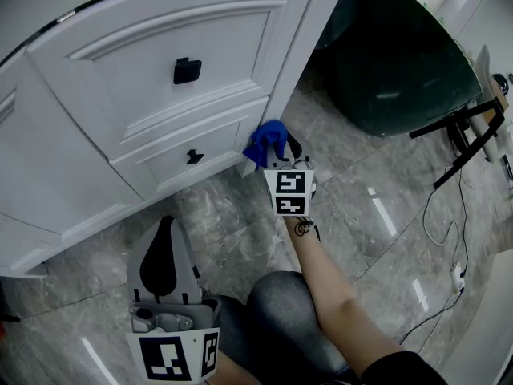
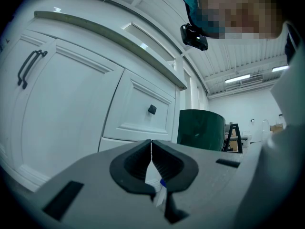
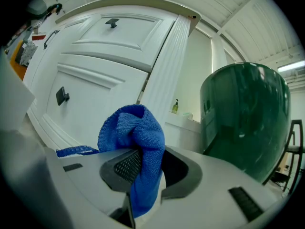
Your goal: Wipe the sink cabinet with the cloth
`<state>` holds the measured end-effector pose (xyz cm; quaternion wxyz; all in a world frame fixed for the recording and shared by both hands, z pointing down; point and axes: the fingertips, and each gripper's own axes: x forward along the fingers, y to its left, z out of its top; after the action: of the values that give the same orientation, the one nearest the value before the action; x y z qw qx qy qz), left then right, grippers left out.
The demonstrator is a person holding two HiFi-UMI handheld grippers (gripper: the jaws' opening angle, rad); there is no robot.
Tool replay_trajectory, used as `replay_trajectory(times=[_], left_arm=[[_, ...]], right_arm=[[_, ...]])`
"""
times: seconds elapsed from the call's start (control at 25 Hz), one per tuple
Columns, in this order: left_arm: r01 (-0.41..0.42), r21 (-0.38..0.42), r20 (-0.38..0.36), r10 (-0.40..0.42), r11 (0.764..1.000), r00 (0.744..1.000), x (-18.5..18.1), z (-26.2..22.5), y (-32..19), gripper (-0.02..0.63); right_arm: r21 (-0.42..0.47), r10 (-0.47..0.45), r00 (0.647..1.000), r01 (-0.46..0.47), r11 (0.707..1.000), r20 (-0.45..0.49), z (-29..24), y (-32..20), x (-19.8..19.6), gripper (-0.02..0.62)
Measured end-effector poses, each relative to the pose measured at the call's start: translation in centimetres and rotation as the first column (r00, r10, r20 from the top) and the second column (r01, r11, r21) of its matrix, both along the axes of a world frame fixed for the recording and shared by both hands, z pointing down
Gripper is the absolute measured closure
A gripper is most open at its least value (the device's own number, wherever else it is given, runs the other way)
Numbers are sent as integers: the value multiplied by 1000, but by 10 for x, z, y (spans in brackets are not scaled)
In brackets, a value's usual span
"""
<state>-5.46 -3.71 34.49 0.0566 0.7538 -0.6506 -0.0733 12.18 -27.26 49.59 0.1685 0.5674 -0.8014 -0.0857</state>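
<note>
- Right gripper (image 3: 143, 162): clenched on a blue microfibre cloth (image 3: 137, 128). The cloth was bunched into a lump that stood above the jaw tips, with a loose tail trailing off to the gripper's left.
- Left gripper (image 2: 151, 152): jaws pressed together at the tips with nothing between them. It was held low by the person's knee, well behind the right gripper and out of the work.
- Sink cabinet (image 1: 96, 143): white and panelled, directly ahead of the right gripper.
- Lower drawer front (image 1: 210, 139) with black knob (image 1: 194, 157): ahead and to the left of the cloth, its long axis running leftward away from the tool.
- Fluted corner post (image 3: 167, 66): ahead of the cloth and rising above it.
- Contact: in the head view the cloth lay against, or just short of, the right end of the lower drawer at the foot of the post. Actual contact could not be told.
- Dark green bin (image 3: 245, 118): ahead and to the right of the right gripper, beyond the cabinet's corner and apart from the cloth.
- Nearer hand: the right one, by a wide margin.
- Judgement: the wipe would run either leftward along the drawer face or upward along the post. Either way the lump must be pressed forward from the tool so that cloth, not bare jaw, meets the paint.
</note>
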Motion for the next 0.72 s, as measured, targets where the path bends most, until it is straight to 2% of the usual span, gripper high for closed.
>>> replay_trajectory(times=[0.32, 0.72], left_arm=[[0, -2, -3, 0, 1000, 1000, -1, 0, 0, 606], [9, -29, 3, -9, 1000, 1000, -5, 6, 0, 606]], right_arm=[[-51, -1, 999, -1, 999, -38, 14, 0, 0, 480], [-190, -18, 994, -2, 982, -103, 53, 0, -1, 480]])
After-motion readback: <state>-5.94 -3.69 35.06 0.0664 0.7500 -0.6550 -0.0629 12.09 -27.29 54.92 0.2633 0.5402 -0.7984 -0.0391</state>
